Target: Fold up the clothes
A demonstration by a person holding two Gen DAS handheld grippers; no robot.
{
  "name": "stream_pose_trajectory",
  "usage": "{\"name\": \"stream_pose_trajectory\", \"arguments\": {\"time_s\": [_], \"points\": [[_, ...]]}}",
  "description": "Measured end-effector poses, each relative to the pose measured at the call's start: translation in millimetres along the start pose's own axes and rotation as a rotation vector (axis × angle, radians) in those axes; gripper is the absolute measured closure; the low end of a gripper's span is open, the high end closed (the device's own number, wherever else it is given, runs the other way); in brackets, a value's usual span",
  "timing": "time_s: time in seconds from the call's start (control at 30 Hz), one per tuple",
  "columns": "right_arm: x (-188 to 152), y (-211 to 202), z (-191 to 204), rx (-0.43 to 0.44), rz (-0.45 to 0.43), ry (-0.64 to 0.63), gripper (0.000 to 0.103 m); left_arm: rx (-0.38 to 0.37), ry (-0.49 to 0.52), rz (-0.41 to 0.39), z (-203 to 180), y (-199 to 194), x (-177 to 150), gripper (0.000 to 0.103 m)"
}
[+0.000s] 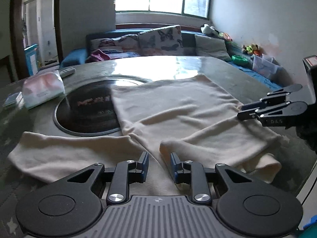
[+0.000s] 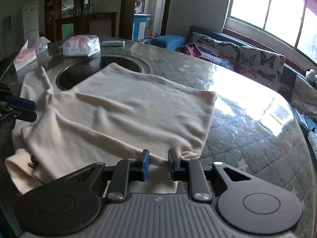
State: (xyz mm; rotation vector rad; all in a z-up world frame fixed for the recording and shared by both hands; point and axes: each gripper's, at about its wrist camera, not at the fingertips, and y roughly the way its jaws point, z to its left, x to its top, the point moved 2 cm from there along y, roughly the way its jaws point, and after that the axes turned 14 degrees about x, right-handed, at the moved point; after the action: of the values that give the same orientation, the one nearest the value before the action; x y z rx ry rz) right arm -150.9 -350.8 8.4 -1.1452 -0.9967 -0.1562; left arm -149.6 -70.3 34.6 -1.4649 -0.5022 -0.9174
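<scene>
Left wrist view:
- Garment: cream long-sleeved top [image 1: 174,107] lies flat on the surface [image 1: 233,75], body running away from the camera toward the window, far edge at the glare patch.
- Sleeves: one sleeve [image 1: 65,150] stretches out to the left across the near edge; the other is folded in over the body, its cuff end just ahead of the tongs.
- Left tongs [image 1: 159,167]: spread, a clear gap between the blue pads, cloth beneath them, nothing pinched.
- Right tongs [image 1: 242,111]: seen side-on at the garment's right edge; the tips sit close together, and whether they pinch cloth cannot be told.
- Hidden: the garment covers the right part of the round black inset [image 1: 87,111]; the print on the inset is blurred.
- Other: wrapped tissue pack [image 1: 42,91] at left.

Right wrist view:
- Garment: long axis runs from lower left to upper right; a corner drapes right beside the right pad.
- Right tongs [image 2: 158,165]: spread, over the near hem, gripping nothing.
- Left tongs [image 2: 23,109]: cut off by the left frame edge, only the tips visible.
- Hidden: near hem disappears under the tool body.
</scene>
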Motion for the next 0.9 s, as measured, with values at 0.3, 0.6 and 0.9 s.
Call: {"name": "stream_pose_trajectory", "arguments": {"time_s": [0.3, 0.6, 0.9], "points": [[4.0, -4.9, 41.9, 0.139, -0.006, -0.056, 0.074, -0.054, 0.069, -0.001, -30.2, 1.2, -3.6, 0.077], [15.5, 17.4, 80.6, 0.26, 0.015, -0.13, 0.074, -0.024, -0.026, 0.029, 4.0, -4.8, -12.3, 0.076], [26.3, 35.9, 84.9, 0.305, 0.021, -0.114, 0.074, 0.178, -0.177, 0.011, 69.4, -0.6, -5.0, 0.066]]}}
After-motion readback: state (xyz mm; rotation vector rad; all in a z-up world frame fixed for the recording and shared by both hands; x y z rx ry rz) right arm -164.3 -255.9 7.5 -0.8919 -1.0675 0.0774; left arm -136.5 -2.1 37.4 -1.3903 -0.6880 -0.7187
